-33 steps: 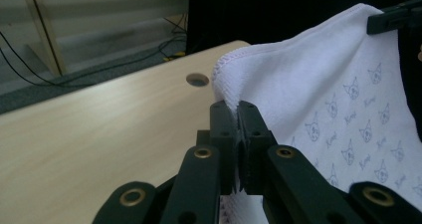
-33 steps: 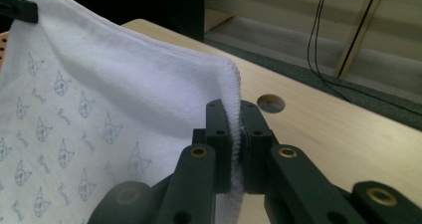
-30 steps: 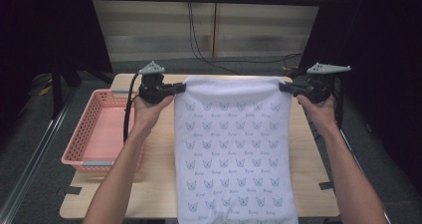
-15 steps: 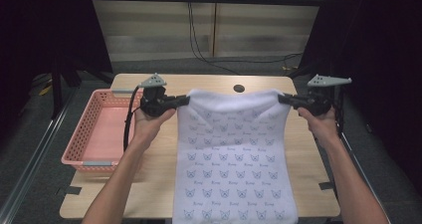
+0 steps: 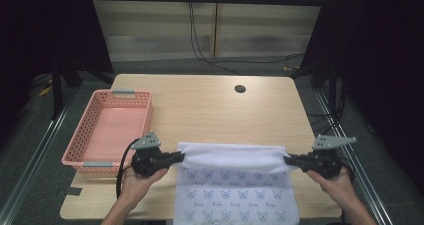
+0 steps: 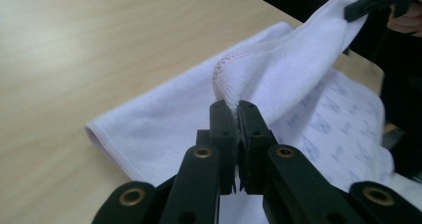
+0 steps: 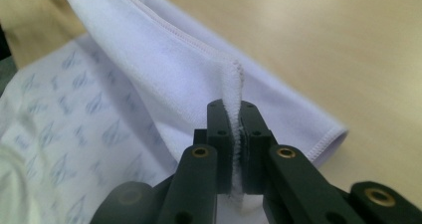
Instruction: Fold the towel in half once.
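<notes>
Wooden table (image 5: 210, 110), pink basket (image 5: 110, 127) from above, both grippers' jaws clamped on towel (image 5: 235, 157) corners.

One towel (image 5: 235, 185), one pink basket (image 5: 107, 130), two tools, one table (image 5: 210, 110).

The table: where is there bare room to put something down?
The far table between the pink basket and the right edge is bare, save a small dark hole. The near edge is crowded: the towel stretches between both grippers.
</notes>
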Tool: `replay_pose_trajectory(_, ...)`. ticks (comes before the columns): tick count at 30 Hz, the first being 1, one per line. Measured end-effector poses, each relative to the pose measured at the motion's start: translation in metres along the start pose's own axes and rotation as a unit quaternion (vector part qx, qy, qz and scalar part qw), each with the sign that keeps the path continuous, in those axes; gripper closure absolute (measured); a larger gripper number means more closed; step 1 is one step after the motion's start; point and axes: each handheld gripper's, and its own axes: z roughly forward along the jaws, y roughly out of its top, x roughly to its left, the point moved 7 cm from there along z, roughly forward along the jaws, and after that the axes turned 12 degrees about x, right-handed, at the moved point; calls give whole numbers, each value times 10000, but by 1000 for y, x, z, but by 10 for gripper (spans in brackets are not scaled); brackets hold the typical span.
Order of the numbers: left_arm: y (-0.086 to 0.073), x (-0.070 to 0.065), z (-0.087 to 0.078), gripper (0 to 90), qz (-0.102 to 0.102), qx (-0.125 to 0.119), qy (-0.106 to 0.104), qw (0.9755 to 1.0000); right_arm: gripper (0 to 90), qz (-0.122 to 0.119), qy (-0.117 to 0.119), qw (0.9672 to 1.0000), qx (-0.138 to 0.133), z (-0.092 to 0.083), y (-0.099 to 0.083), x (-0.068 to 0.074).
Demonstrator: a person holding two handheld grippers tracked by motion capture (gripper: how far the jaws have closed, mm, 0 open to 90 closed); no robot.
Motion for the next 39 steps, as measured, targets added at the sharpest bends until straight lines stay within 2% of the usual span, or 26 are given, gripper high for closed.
replay_pose_trajectory(2, -14, -4, 2, 871, -199, 136, -210, 9995, 865, 43, 107, 9997, 211, 7, -15, 11)
replay_pose_trajectory(3, -22, -6, 6, 871, -232, 218, -148, 9994, 866, 49, 116, 9995, 297, 10, -20, 14)
replay_pose_trajectory(6, -48, -17, 21, 871, -264, 688, -329, 9967, 865, 108, 127, 9979, 621, 23, -39, 21)
replay_pose_trajectory(9, -56, -17, 28, 870, -320, 895, -396, 9947, 865, 265, 204, 9972, 663, 30, -48, 18)
replay_pose_trajectory(10, -58, -16, 30, 870, -344, 935, -322, 9945, 865, 268, 190, 9969, 721, 33, -51, 17)
replay_pose_trajectory(11, -59, -15, 32, 870, -333, 988, -338, 9940, 865, 282, 233, 9962, 793, 35, -53, 17)
replay_pose_trajectory(15, -60, -17, 37, 866, -297, 1115, -344, 9927, 865, 281, 249, 9956, 858, 41, -54, 16)
replay_pose_trajectory(18, -62, -21, 43, 865, -123, 1325, -284, 9907, 865, 203, 177, 9944, 1023, 47, -55, 17)
replay_pose_trajectory(19, -62, -20, 45, 865, -151, 1321, -260, 9908, 865, 220, 197, 9942, 1030, 48, -55, 17)
replay_pose_trajectory(22, -62, -13, 46, 866, -261, 1378, -215, 9899, 865, 217, 166, 9941, 1049, 50, -55, 16)
replay_pose_trajectory(23, -62, -11, 47, 867, -255, 1373, -204, 9900, 865, 189, 100, 9939, 1080, 50, -55, 16)
replay_pose_trajectory(27, -54, -5, 53, 872, -279, 1376, -108, 9900, 865, 242, 93, 9941, 1057, 51, -54, 13)
replay_pose_trajectory(29, -50, -2, 56, 872, -161, 1417, 34, 9898, 866, 273, 56, 9945, 1015, 53, -52, 9)
replay_pose_trajectory(31, -46, 2, 59, 873, -150, 1408, 124, 9898, 866, 238, -9, 9951, 956, 55, -49, 5)
replay_pose_trajectory(33, -41, 9, 62, 873, -264, 1390, 97, 9899, 866, 270, -56, 9954, 917, 57, -46, 1)
replay_pose_trajectory(35, -36, 17, 66, 874, -520, 1310, 29, 9900, 867, 325, -26, 9953, 914, 59, -43, -4)
replay_pose_trajectory(36, -33, 21, 68, 875, -527, 1305, 10, 9901, 867, 376, -46, 9952, 902, 60, -40, -8)
replay_pose_trajectory(39, -22, 29, 76, 876, -432, 1320, 189, 9901, 867, 446, 13, 9954, 842, 64, -34, -17)
